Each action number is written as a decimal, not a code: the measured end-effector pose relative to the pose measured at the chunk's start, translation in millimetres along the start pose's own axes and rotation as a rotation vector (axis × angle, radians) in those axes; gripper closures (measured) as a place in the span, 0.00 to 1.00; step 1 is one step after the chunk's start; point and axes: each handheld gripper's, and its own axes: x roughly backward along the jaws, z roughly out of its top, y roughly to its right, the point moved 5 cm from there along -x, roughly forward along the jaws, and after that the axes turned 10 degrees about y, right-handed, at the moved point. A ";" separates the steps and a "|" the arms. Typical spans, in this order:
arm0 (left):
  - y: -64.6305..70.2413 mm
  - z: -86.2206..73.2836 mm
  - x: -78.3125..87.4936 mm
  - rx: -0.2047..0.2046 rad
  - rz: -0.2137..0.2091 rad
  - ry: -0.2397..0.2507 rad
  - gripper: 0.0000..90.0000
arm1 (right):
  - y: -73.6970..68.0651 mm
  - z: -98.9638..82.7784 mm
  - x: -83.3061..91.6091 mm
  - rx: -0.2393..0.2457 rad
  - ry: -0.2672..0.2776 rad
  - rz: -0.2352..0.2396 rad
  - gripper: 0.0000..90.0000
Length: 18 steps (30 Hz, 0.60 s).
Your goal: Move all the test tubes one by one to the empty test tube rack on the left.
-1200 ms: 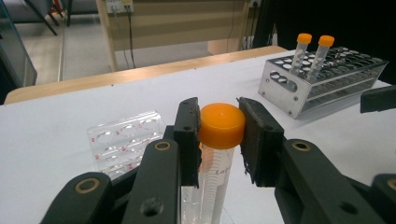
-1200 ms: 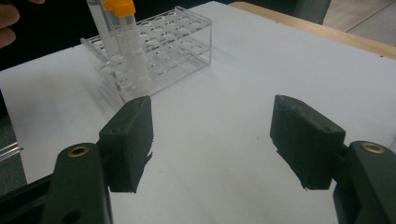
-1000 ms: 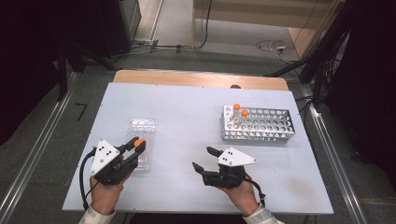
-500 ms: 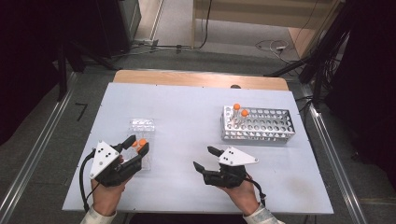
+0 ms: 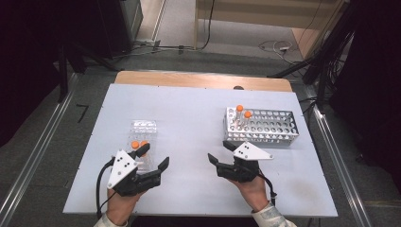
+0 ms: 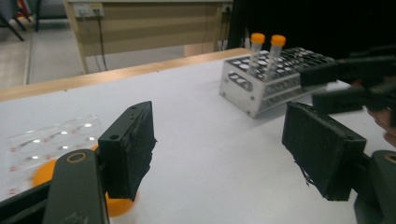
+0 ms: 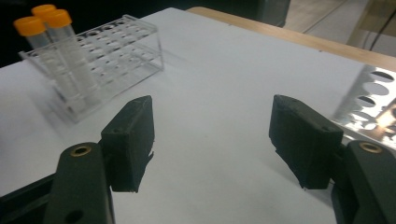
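my left gripper (image 5: 154, 158) sits at the near left of the white table (image 5: 189, 109), its jaws have just been opening and now stand wide with nothing between them. the clear rack (image 5: 142, 130) lies just ahead of it, and two orange-capped tubes (image 5: 139, 144) stand in the rack's near end, right beside the left jaw; from the left gripper view an orange cap (image 6: 44, 171) peeks out behind that jaw, and i can't quite tell whether the jaw touches it. my right gripper (image 5: 221, 153) rests at the near right, jaws spread wide and empty over bare table. close ahead of it is the metal rack (image 5: 265, 127), with two more orange-capped tubes (image 5: 243, 116) upright in its far left corner. in the right gripper view the clear rack (image 7: 100, 58) and its tubes (image 7: 51, 42) are well off to the left, and an edge of the metal rack (image 7: 373, 98) comes in at the right. the table between the two grippers is open. a wooden strip (image 5: 203, 80) runs along the table's far edge.
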 end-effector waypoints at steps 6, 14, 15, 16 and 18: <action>14.9 -7.9 -5.7 -0.015 -0.046 -0.024 0.28 | 23.4 1.9 2.8 -0.015 0.016 -0.082 0.33; 25.4 -15.6 -10.0 -0.022 -0.080 -0.040 0.28 | 58.3 -1.2 1.4 -0.029 0.014 -0.190 0.34; 26.4 -16.3 -10.3 -0.023 -0.083 -0.042 0.28 | 62.0 -1.7 1.1 -0.029 0.011 -0.205 0.34; 27.2 -17.0 -10.7 -0.023 -0.086 -0.044 0.28 | 66.1 -1.9 0.4 -0.029 0.011 -0.218 0.34; 28.9 -18.3 -11.6 -0.026 -0.092 -0.046 0.28 | 74.3 -1.7 -0.5 -0.040 0.019 -0.243 0.36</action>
